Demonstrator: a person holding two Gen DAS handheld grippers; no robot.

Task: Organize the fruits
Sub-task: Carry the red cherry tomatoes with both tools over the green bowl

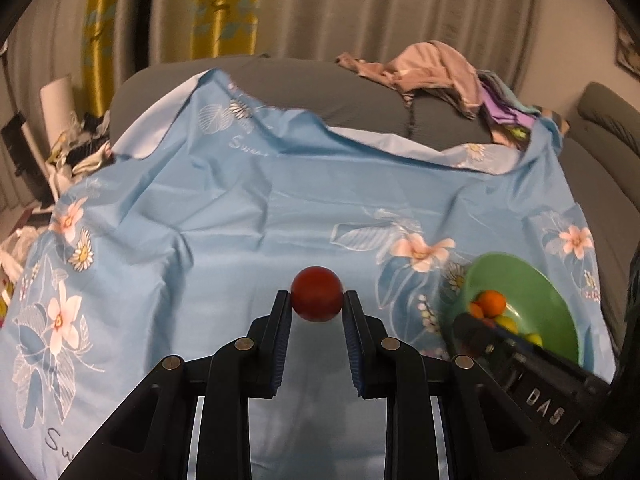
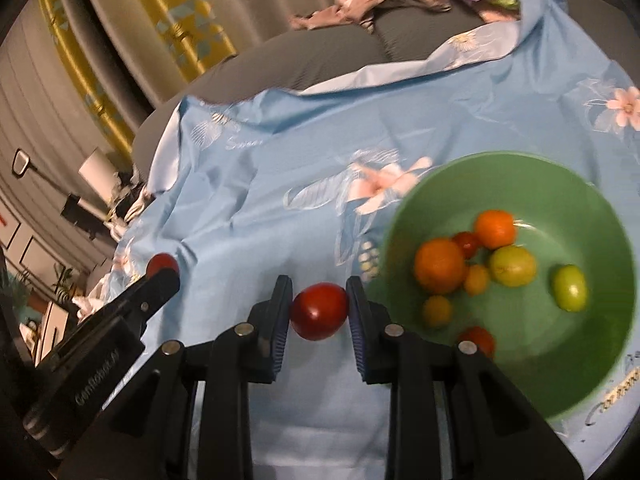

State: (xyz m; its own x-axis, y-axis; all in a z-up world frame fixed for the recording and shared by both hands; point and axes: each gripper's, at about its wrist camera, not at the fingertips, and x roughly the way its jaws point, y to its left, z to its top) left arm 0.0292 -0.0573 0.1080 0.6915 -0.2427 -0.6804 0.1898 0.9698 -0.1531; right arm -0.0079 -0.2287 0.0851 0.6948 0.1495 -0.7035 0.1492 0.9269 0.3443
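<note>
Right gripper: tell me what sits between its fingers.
A red fruit sits between the right gripper's fingers, beside the green bowl, in the right wrist view.

A bowl (image 2: 600, 360) sits on the sheet (image 2: 260, 208), right of both claws. Several fruits (image 2: 440, 266) lie inside it. Clothes (image 1: 432, 68) are heaped on the sofa (image 1: 304, 84) behind the sheet.

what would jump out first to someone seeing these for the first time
Each gripper pinches a red fruit: the left gripper grips a red fruit, and the right gripper grips a red tomato. To the right sits a green bowl of orange, yellow-green and red fruits on a blue floral cloth.
</note>
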